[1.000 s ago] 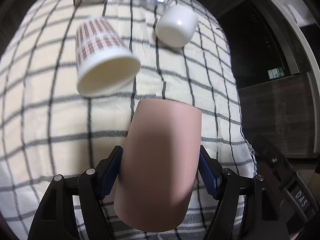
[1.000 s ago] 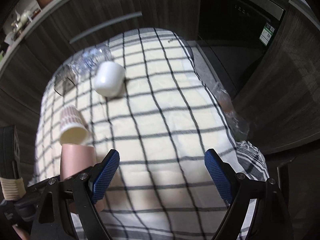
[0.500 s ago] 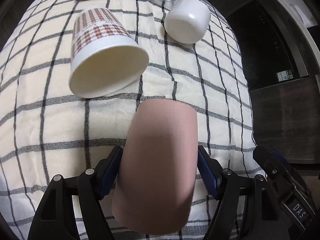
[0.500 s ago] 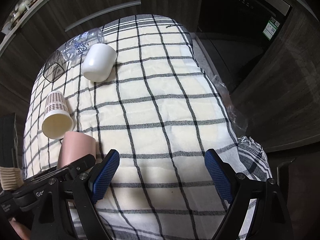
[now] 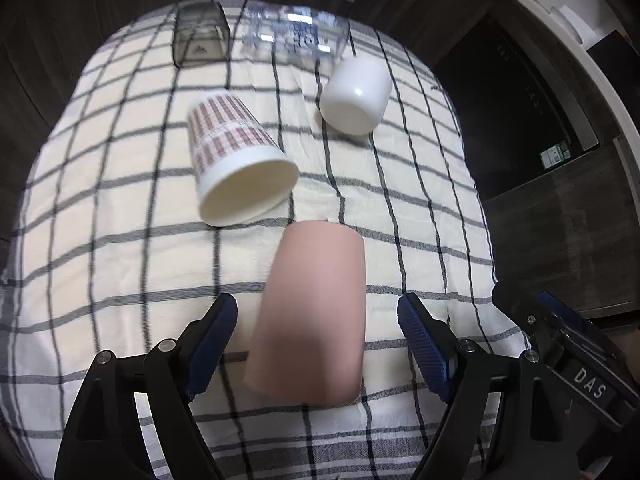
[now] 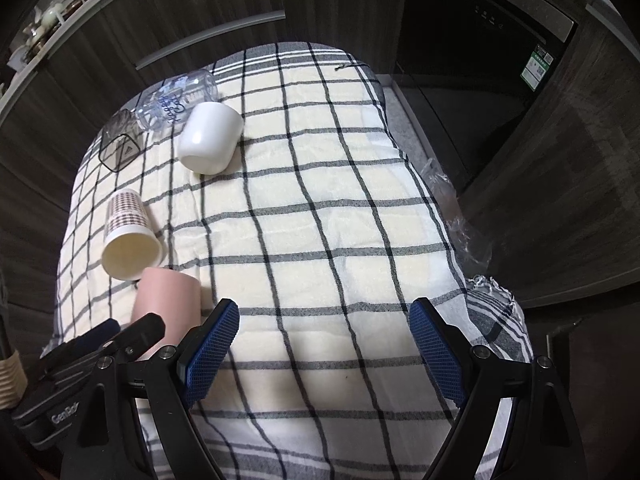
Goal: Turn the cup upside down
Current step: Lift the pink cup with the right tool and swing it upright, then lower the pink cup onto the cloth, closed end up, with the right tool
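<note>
A pink cup [image 5: 312, 312] stands on the checked cloth, its flat closed end up, between the fingers of my left gripper [image 5: 318, 340]. The left jaws are open, with gaps on both sides of the cup. The pink cup also shows in the right wrist view [image 6: 166, 304], at lower left, partly behind the left gripper's body. My right gripper [image 6: 324, 340] is open and empty above the cloth's near middle.
A plaid paper cup [image 5: 236, 164] lies on its side just beyond the pink cup. A white cup [image 5: 356, 96] stands upside down farther back. A clear printed bottle [image 5: 296, 36] and a dark clear container [image 5: 198, 36] lie at the far edge. Dark cabinets surround the table.
The left jaws have opened and let go of the pink cup, which now stands on the cloth. The left gripper has drawn back a little. The right gripper stays open.
</note>
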`<state>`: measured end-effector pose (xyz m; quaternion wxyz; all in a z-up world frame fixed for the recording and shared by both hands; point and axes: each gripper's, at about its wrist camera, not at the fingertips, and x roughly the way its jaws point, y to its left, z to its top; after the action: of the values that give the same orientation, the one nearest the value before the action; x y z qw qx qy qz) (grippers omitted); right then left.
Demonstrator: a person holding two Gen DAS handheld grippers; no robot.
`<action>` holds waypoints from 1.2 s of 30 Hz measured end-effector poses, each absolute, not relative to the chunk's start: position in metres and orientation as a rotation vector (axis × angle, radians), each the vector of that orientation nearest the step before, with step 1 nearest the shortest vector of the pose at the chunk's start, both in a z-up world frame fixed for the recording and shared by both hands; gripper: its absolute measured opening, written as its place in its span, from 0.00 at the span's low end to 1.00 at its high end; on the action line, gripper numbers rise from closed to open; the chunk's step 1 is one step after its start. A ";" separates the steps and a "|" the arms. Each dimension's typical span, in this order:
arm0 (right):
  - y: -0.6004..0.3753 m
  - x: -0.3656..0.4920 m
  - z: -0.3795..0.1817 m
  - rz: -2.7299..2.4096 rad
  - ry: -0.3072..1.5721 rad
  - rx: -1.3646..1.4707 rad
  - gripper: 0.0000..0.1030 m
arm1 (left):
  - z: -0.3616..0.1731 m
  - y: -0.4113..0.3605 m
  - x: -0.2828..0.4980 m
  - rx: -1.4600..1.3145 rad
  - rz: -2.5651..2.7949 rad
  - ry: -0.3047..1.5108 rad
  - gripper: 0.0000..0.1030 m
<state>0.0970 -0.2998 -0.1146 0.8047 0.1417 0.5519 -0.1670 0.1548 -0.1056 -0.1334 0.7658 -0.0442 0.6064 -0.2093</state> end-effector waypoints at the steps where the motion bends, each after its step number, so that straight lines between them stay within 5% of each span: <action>1: -0.297 0.098 -0.113 -0.351 1.183 0.301 0.84 | -0.128 -0.102 0.154 -0.092 -0.447 1.300 0.80; 17: -0.208 0.153 -0.128 -0.140 1.383 0.232 0.84 | -0.083 0.003 0.145 -0.007 -0.179 1.036 0.85; 36: -0.196 0.213 -0.213 -0.135 1.741 0.314 0.84 | -0.115 0.027 0.185 -0.032 -0.135 1.041 0.85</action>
<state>0.2128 -0.1957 -0.2134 0.6318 0.1373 0.7606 -0.0591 0.1847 0.0268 -0.1150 0.8652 -0.0155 0.4971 -0.0646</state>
